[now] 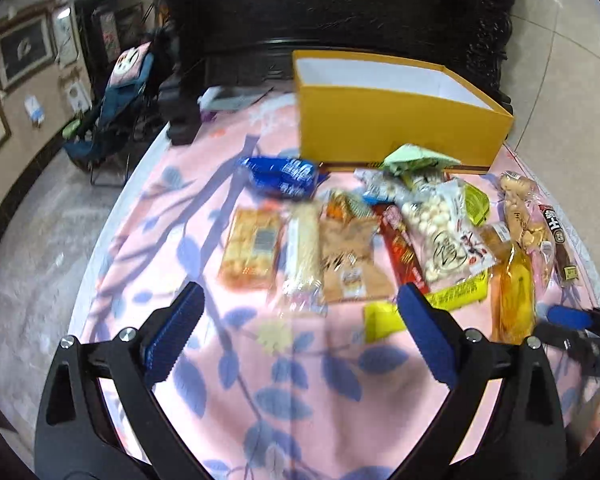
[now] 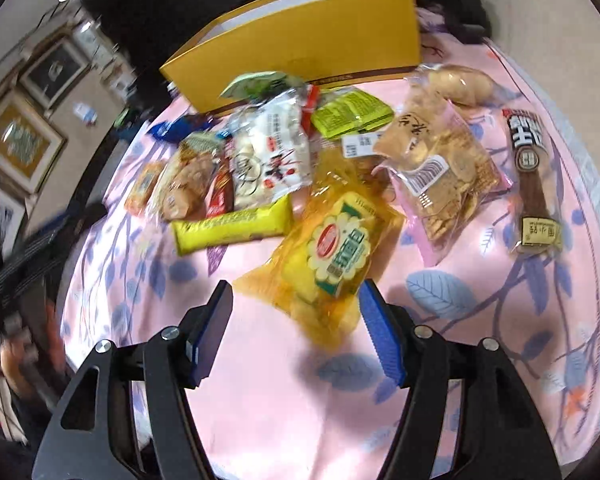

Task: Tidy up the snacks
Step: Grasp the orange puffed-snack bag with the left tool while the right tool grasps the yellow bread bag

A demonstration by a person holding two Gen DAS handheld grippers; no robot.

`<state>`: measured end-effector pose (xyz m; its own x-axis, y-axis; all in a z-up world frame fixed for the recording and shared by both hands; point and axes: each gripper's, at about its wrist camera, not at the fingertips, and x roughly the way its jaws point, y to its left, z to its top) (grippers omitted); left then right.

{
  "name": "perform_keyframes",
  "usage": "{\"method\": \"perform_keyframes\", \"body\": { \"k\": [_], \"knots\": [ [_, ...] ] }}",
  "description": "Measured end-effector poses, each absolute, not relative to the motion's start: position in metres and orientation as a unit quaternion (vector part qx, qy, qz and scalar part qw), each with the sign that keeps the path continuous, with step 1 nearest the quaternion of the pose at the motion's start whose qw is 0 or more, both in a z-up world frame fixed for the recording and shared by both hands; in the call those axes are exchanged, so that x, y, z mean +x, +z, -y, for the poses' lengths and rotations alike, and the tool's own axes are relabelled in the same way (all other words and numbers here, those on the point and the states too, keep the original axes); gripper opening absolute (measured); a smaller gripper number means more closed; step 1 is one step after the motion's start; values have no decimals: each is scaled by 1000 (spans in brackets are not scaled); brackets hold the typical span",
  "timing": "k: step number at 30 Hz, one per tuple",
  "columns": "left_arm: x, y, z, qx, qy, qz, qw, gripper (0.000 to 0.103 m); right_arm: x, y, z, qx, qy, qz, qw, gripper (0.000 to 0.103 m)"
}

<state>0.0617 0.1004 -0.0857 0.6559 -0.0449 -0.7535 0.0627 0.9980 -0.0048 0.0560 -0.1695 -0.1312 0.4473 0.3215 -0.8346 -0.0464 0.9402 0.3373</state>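
A pile of snack packets lies on a pink leaf-print cloth (image 1: 260, 360) in front of a yellow box (image 1: 400, 128) with a white inside. My left gripper (image 1: 300, 296) is open wide over the cloth, just short of a tan packet (image 1: 348, 256), a long white packet (image 1: 304, 248) and an orange cracker pack (image 1: 252, 248). My right gripper (image 2: 296, 292) is open. The near end of an orange-yellow bag (image 2: 332, 248) lies between its tips, and the pads are not pressing it. A yellow bar (image 2: 232, 228) lies just left of that bag.
Also in the pile are a blue packet (image 1: 284, 176), a bag of white balls (image 1: 440, 232), a chip bag (image 2: 440, 172) and a brown stick (image 2: 532, 184). Dark carved furniture (image 1: 340, 8) stands behind the box. A folding chair (image 1: 116, 112) stands on the floor at left.
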Motion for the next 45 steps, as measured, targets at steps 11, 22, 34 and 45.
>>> {"method": "perform_keyframes", "body": {
  "k": [11, 22, 34, 45],
  "knots": [
    [63, -82, -117, 1, -9, -416, 909, 99, 74, -153, 153, 47, 43, -468, 881, 54],
    [150, -144, -136, 17, 60, -469, 881, 99, 54, -145, 177, 66, 73, -470, 877, 46],
    [171, -168, -138, -11, 29, -459, 888, 55, 71, -163, 175, 78, 75, -485, 868, 63],
    [122, -139, -138, -71, -23, -432, 899, 45, 46, -131, 160, 55, 86, -443, 891, 49]
  ]
}}
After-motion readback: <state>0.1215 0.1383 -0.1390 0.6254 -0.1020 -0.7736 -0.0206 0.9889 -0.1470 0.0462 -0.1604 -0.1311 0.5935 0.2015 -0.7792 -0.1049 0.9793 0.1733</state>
